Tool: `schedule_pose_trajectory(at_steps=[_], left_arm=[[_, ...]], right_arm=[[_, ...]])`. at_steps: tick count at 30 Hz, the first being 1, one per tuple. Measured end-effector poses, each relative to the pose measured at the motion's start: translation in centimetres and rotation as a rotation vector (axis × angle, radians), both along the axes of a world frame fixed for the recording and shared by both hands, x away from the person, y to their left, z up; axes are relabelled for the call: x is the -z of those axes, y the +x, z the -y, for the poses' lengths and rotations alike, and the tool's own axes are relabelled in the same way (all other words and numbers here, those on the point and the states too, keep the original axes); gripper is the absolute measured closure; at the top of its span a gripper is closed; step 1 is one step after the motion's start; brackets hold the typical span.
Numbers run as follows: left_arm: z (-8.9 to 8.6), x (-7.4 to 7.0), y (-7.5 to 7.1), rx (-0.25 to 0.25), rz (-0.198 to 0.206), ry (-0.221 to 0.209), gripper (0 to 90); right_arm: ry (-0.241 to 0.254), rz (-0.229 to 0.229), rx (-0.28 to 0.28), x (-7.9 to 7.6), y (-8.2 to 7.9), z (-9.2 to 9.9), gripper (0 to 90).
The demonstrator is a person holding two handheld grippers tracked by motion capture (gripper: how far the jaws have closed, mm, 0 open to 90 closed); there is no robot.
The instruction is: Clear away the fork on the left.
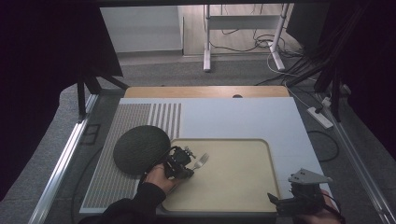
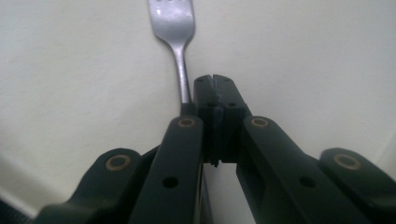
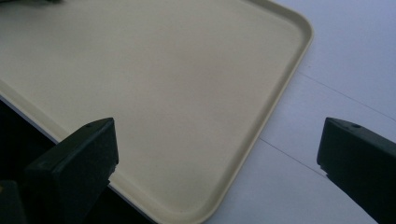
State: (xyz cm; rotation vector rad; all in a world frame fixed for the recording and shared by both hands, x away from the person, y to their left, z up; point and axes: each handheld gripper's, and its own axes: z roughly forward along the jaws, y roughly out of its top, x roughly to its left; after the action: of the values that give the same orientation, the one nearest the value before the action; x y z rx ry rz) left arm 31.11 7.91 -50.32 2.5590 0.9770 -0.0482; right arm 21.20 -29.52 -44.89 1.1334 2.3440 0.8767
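A pale counter (image 1: 243, 119) carries a beige tray (image 1: 261, 186). Over the tray's left part, the left tool (image 1: 187, 161) is pressed together beside the fork (image 2: 175, 28) handle, seemingly steadying it; the right tool (image 3: 219, 154) gapes at the tray's right edge.

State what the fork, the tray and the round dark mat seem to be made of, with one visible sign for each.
Fork: probably polished steel; it is silvery and shows bright glints.
Tray: likely matte plastic; smooth, even beige with a moulded, rounded rim.
Mat: perhaps woven fibre or felt; dull, dark and finely textured, though too small to be sure.
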Motion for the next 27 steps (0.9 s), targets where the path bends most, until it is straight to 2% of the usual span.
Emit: schedule_pose_trajectory(at_steps=[10,16,20,23,27], left_arm=[[-2.4,0.1,1.0,-0.080,-0.014,0.026,88.9],[-3.7,0.2,1.4,-0.111,-0.030,0.028,88.9],[-4.3,0.2,1.5,-0.125,-0.027,0.039,88.9],[-4.5,0.3,1.6,-0.122,-0.033,0.021,88.8],[-4.8,-0.1,1.5,-0.114,-0.005,-0.013,82.7]], right_arm=[[0.002,0.000,0.000,0.0,0.0,0.0,0.0],[0.002,0.000,-0.001,0.0,0.0,0.0,0.0],[0.002,0.000,-0.001,0.0,0.0,0.0,0.0],[0.002,0.000,-0.001,0.0,0.0,0.0,0.0],[0.004,0.000,-0.001,0.0,0.0,0.0,0.0]])
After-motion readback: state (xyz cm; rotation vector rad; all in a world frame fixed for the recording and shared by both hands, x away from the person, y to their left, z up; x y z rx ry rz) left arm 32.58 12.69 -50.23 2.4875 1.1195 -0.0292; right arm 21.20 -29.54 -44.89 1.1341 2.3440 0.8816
